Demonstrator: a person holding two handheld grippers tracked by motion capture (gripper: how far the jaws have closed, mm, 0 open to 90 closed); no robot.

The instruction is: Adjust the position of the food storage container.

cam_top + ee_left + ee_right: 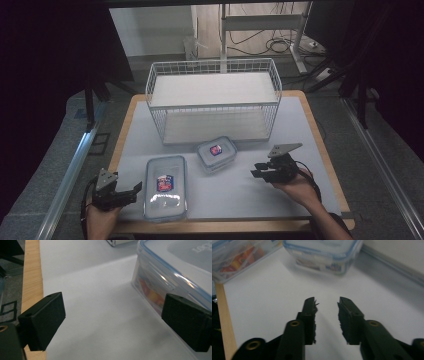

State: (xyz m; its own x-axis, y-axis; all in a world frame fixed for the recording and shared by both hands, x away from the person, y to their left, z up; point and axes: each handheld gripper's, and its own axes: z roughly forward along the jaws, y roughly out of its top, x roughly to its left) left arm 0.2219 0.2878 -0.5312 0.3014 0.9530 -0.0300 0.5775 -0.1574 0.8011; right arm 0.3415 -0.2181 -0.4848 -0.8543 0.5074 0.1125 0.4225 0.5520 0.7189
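Approach step, nothing gripped. Our left gripper (131, 192) fingers wide open, long clear plastic lidded box (165, 187) just right of them. Our right gripper (327, 305) fingers narrowly parted, empty; small square clear box (324, 253) ahead. Next we need fingers around box.

2 lidded plastic containers (165, 188) (216, 153), 1 wire basket (214, 102), 2 grippers (121, 197) (260, 172).

Long lidded clear box (165, 187), small square box (216, 154), flat

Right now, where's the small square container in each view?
High view: small square container sits centre, just in front of the wire basket.
Left gripper view: not in it.
Right gripper view: top centre, beyond the jaws.
Shared landmark: the long container, at upper right and top left respectively.
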